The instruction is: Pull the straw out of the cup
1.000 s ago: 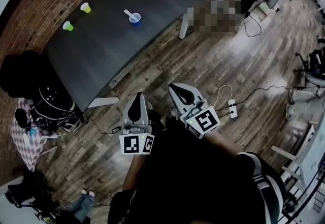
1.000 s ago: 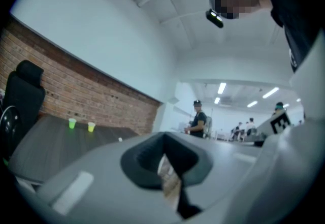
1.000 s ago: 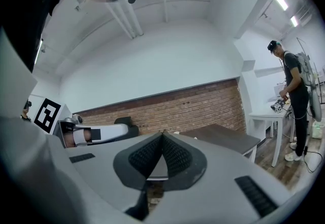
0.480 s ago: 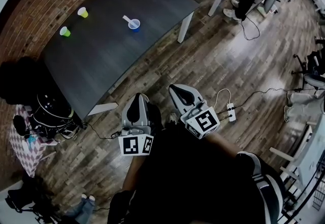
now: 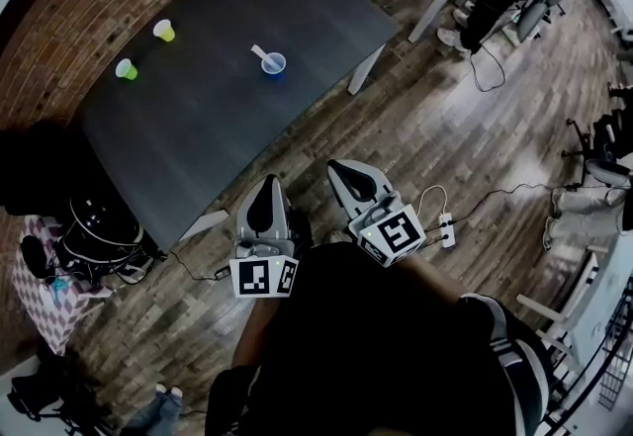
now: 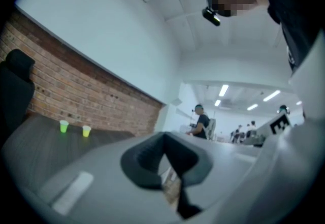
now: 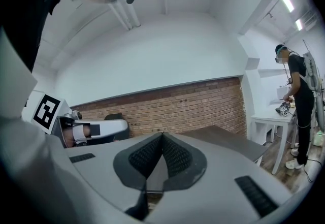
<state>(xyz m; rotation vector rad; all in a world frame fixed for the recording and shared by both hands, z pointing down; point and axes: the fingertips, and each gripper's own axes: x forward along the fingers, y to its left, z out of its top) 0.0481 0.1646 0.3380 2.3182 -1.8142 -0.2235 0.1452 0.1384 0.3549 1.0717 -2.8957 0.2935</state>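
The blue cup (image 5: 274, 64) stands on the dark table (image 5: 213, 123), near its far right edge, with the white straw (image 5: 262, 52) leaning out of it to the left. Two green cups (image 5: 164, 30) sit well apart from it by the brick wall. The left gripper (image 5: 269, 183) and right gripper (image 5: 339, 167) hang side by side over the wooden floor (image 5: 425, 137), well short of the table. Each has its jaws pressed together with nothing between them.

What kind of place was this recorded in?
Probably an indoor lab or shared workspace, not a home. A brick wall backs a dark table that bears small cups. Cables and a power strip trail over the wood-plank floor. Another person works at a white bench.
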